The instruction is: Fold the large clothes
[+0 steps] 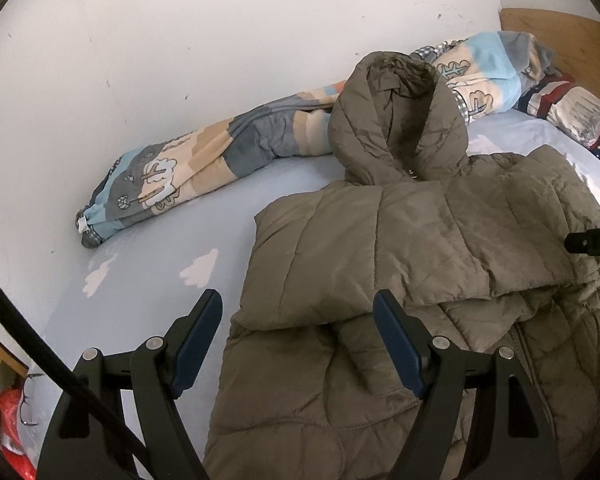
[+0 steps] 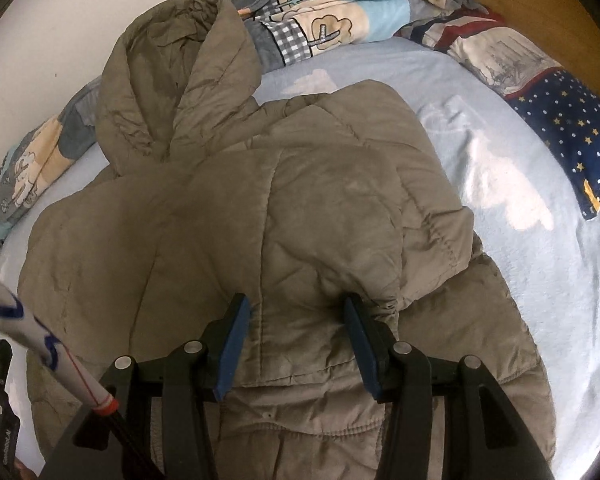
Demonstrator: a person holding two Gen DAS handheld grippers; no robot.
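Observation:
An olive quilted hooded jacket [image 1: 400, 240] [image 2: 220, 220] lies on the pale blue bed sheet [image 1: 172, 240], its hood [image 2: 172, 72] pointing toward the wall. A sleeve [image 2: 320, 208] is folded across its body. My right gripper [image 2: 298, 312] points steeply down onto that sleeve near the cuff. Fabric bulges between the blue pads [image 2: 236, 328] and bunches against them, so it is shut on the sleeve. My left gripper [image 1: 298, 312] stands open over the jacket's left edge, one finger above the sheet, the other above the jacket, gripping nothing.
A rolled patterned quilt [image 1: 188, 172] lies along the white wall. A pillow with navy stars [image 2: 560, 120] sits by the wooden headboard [image 1: 560, 48]. Bare sheet [image 2: 540, 280] lies right of the jacket. A red bag [image 1: 8, 420] is beyond the bed's edge.

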